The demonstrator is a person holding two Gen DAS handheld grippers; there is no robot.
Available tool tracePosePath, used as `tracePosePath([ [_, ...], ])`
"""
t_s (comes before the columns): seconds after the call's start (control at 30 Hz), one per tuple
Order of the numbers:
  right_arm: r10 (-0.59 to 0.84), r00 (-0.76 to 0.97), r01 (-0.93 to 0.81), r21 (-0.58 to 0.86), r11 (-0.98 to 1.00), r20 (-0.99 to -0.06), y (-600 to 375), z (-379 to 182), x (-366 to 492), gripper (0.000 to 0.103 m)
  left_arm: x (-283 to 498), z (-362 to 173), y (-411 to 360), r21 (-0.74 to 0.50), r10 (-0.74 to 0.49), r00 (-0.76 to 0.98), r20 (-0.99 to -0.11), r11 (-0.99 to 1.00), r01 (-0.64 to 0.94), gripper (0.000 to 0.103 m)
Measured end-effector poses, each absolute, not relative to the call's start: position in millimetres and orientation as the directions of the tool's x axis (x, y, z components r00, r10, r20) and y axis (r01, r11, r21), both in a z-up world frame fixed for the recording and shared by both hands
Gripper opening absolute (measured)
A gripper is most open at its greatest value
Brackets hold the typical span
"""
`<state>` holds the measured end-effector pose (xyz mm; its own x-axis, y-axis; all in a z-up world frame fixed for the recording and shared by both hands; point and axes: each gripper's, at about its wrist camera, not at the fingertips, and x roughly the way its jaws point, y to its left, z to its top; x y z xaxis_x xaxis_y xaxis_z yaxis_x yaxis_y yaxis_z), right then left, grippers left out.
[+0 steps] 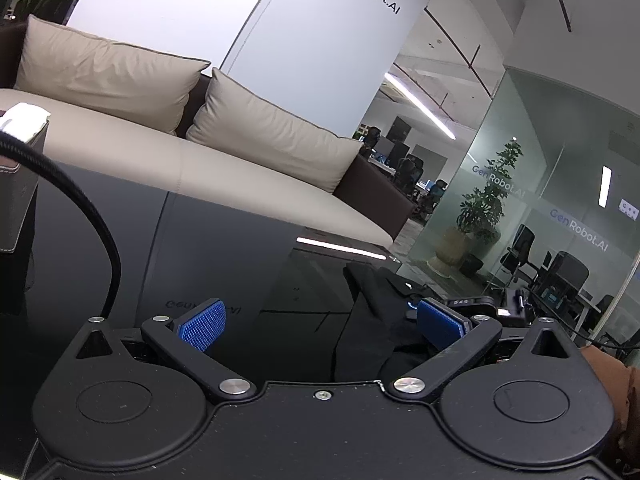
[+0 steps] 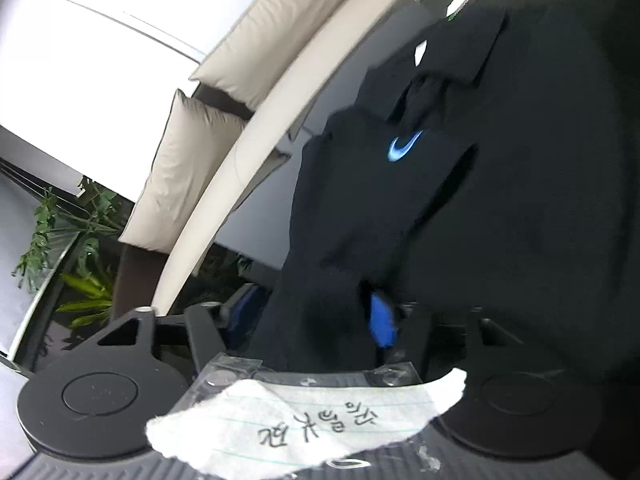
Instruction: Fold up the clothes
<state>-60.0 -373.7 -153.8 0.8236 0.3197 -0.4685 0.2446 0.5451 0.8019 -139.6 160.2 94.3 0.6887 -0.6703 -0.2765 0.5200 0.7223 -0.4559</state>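
Beyond the far edge of the glossy black desk point(image 1: 224, 248) stands a cream sofa point(image 1: 224, 168) with two beige cushions point(image 1: 108, 72), a white pillar point(image 1: 320, 40) behind it, a potted plant point(image 1: 484, 208) by the glass wall point(image 1: 560, 160), and a brown box point(image 1: 16, 184) at the desk's left edge.

Left wrist: low over glossy black table point(image 1: 240, 240); facing beige cushioned sofa point(image 1: 224, 176)
Right wrist: rolled; close on black polo shirt point(image 2: 460, 200)
Shared: sofa, shirt
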Motion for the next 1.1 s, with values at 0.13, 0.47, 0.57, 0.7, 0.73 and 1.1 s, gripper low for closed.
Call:
tracePosePath([
  [0.13,0.279,0.831,0.198,0.726,0.659,-0.480,-352.5,-131.1,-48.5,0.006,-138.7,94.2,164.4,-0.478,-0.674,0.689,-0.267,0.713,0.513,0.101],
  [0.47,0.510,0.687,-0.231,0.510,0.829,-0.518,-189.4,-52.2,129.2,0.068,-134.2,90.0,174.3,-0.512,-0.662,0.695,-0.279,0.715,0.476,0.101],
  [0.57,0.469,0.760,-0.339,0.341,0.877,-0.450,-169.0,-20.7,66.6,0.097,-133.8,90.0,178.0,-0.523,-0.660,0.700,-0.273,0.713,0.467,0.101],
  [0.7,0.209,0.875,-0.216,0.035,0.976,-0.436,-200.9,-18.3,-47.7,0.103,-136.7,91.2,179.9,-0.538,-0.678,0.686,-0.263,0.693,0.479,0.101],
  [0.73,0.140,0.883,-0.175,-0.036,0.984,-0.448,-209.4,-22.6,-65.5,0.103,-138.6,91.9,179.8,-0.531,-0.679,0.688,-0.256,0.694,0.486,0.101],
  [1.1,-0.059,0.857,-0.011,-0.133,0.991,-0.512,-268.8,-48.5,-137.3,0.074,-139.7,92.1,173.6,-0.508,-0.669,0.694,-0.267,0.710,0.488,0.101],
])
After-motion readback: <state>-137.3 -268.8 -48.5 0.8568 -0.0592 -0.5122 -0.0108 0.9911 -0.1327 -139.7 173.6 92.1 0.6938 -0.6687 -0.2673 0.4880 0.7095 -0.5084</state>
